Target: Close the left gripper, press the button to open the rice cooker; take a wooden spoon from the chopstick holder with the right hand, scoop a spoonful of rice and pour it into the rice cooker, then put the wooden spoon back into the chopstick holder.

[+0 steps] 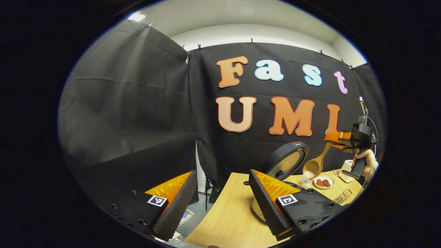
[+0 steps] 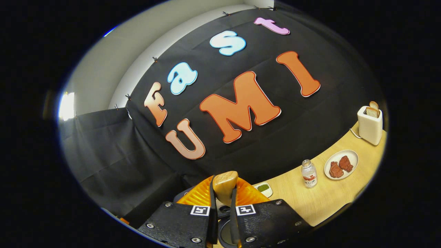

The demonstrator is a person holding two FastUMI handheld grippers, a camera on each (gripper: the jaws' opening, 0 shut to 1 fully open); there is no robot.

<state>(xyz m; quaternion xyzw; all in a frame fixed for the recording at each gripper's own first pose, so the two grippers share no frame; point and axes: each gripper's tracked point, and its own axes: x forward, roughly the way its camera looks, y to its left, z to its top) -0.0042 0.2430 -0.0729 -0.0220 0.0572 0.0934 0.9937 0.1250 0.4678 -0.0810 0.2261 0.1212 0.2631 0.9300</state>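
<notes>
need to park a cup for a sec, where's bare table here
Bare wood lies on the table in front of the open rice cooker, between the left gripper's fingers. Another free strip runs near the table edge, before the bottle and meat plate. It's crowded around the bottle, plate and toaster.
</notes>
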